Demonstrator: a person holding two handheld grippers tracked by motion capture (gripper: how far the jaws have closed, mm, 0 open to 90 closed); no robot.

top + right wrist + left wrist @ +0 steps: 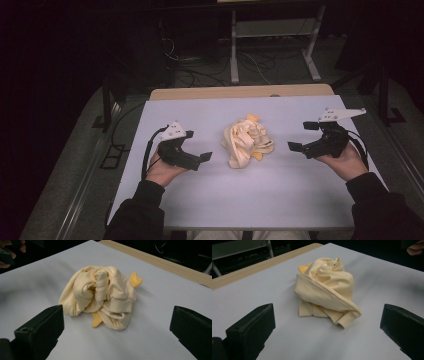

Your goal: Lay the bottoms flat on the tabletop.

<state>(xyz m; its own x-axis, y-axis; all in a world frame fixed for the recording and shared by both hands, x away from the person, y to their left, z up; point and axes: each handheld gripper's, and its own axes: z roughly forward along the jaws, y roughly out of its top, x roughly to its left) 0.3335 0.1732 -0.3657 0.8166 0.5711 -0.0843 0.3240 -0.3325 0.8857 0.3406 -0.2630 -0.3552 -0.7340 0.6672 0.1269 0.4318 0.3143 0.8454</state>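
Both pairs of jaws stand wide apart with nothing between them. At the left of the high view the left gripper (200,161) rests low over the pale table (280,195), held in the person's left hand (161,171), its black jaws pointing right toward the middle of the table and a grey three-cornered plate on top. In the left gripper view its two jaws rise at the bottom corners, well separated, and bare table lies between them. In the middle of the table sits a crumpled cream cloth (247,140), bunched into a loose heap with folds and a hemmed edge wrapped around it; small darker yellow bits stick out at its far edge and at its near right side. It lies apart from both grippers, roughly midway between them. At the right the right gripper (302,136) is held in the right hand (345,162), its jaws pointing left toward the cloth, one above the other in the high view and spread wide. In the right gripper view the heap sits ahead of the parted jaws, with a yellow tab at its near edge and another at its far right. A wooden strip (240,93) borders the table's far edge.
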